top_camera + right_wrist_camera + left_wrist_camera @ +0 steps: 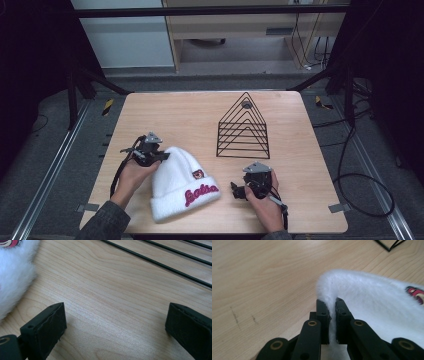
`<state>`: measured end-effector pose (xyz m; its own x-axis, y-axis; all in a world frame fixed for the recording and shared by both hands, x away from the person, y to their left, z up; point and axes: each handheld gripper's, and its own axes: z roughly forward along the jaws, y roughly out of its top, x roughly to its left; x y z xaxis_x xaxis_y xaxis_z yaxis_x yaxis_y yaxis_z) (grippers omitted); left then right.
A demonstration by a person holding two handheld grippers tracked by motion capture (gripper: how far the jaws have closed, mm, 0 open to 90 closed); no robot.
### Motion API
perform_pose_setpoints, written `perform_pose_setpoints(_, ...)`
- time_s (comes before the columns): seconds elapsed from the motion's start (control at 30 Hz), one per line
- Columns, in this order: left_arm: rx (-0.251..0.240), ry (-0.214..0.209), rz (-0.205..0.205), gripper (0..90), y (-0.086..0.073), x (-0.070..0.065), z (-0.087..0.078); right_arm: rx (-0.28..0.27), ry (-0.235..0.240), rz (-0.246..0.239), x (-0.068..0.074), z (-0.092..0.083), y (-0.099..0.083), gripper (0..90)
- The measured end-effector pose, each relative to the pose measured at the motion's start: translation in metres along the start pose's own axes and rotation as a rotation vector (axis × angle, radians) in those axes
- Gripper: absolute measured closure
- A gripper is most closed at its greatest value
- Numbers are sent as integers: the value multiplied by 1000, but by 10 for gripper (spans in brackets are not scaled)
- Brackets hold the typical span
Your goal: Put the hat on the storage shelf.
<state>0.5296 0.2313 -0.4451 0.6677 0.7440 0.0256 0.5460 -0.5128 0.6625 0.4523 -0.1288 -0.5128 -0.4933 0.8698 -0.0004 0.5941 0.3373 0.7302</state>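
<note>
A white fluffy beanie (179,181) with pink lettering on its cuff and a small patch lies flat on the wooden table (165,115), near the front edge. My left gripper (159,156) is shut on the hat's top edge; in the left gripper view its jaws pinch the white fluff (352,292), and the gripper (333,302) rests low over the wood. My right gripper (235,190) sits just right of the cuff, open, with bare wood between its fingers (47,326). The hat's edge (12,277) shows at the left of the right gripper view.
A black wire rack (243,127) of triangular frames stands at the table's back right; its rods (160,263) cross the top of the right gripper view. Dark floor with rails and cables surrounds the table.
</note>
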Motion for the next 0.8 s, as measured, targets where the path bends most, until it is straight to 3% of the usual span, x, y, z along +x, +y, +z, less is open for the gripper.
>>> perform_pose_setpoints(0.13, -18, 3, 34, 842, 8, -8, -10, 0, 0, 0, 0, 0, 0, 36)
perform_pose_setpoints(0.5, -158, 11, 166, 843, 43, -48, -54, 1, 0, 0, 0, 0, 0, 36)
perform_pose_setpoints(0.77, -213, 9, 251, 845, 68, -66, -88, 0, 0, 0, 0, 0, 0, 36)
perform_pose_setpoints(0.8, -228, -3, 247, 844, 72, -67, -92, 0, 0, 0, 0, 0, 0, 36)
